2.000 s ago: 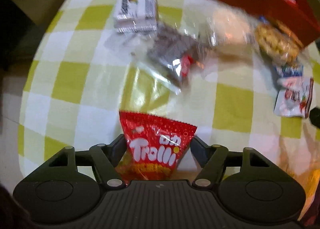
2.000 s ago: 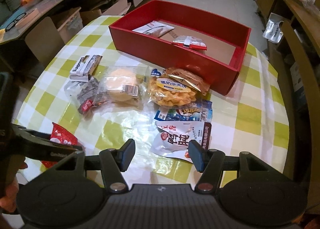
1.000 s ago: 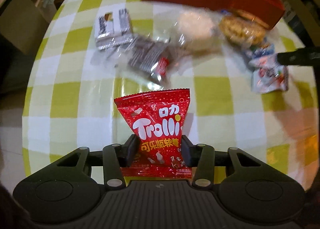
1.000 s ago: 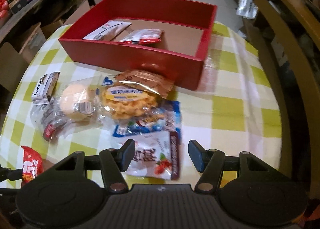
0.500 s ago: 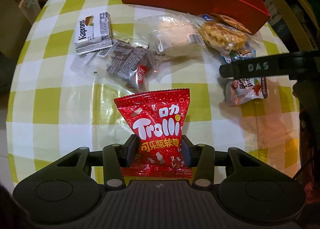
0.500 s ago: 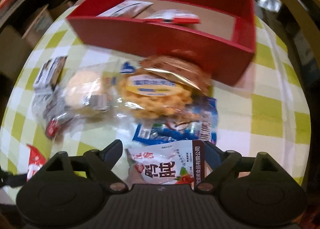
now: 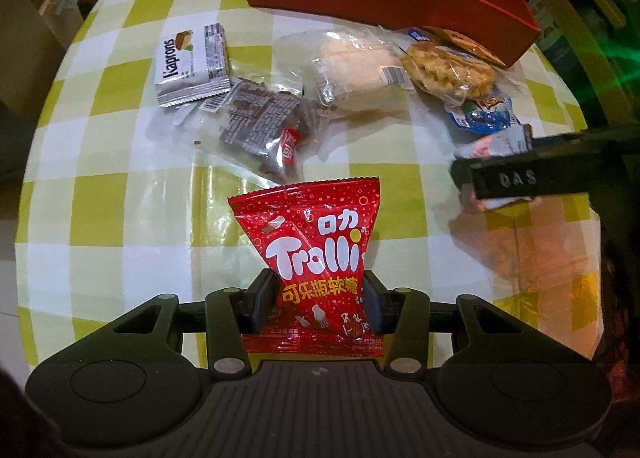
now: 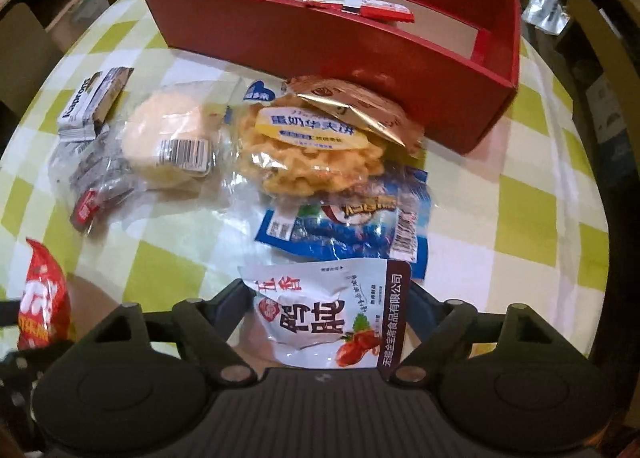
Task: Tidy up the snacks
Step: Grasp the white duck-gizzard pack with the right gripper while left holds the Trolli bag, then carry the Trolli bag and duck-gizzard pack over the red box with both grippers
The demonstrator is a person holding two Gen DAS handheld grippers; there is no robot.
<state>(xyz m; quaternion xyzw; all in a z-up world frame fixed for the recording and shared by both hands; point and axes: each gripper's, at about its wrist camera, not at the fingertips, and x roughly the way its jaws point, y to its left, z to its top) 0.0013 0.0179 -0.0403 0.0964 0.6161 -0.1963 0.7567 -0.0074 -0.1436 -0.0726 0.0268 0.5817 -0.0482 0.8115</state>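
Observation:
My left gripper (image 7: pixel 316 296) is shut on a red Trolli gummy bag (image 7: pixel 316 250) and holds it above the checked tablecloth. My right gripper (image 8: pixel 326 308) is open, its fingers either side of a white snack pouch (image 8: pixel 328 314) that lies on the table. The red box (image 8: pixel 400 54) stands at the far side with two packets inside. The right gripper also shows in the left wrist view (image 7: pixel 532 174), over the white pouch. The Trolli bag shows at the left edge of the right wrist view (image 8: pixel 42 298).
Between the grippers and the box lie a Kaprons wafer pack (image 7: pixel 192 66), a dark clear-wrapped snack (image 7: pixel 264 126), a wrapped bun (image 8: pixel 176 142), a waffle cookie pack (image 8: pixel 316 146) and a blue packet (image 8: pixel 352 222). A chair back (image 8: pixel 600 18) stands to the right.
My right gripper has come down and forward so the white pouch now sits between its open fingers. My left gripper has closed on the Trolli bag and lifted it off the table.

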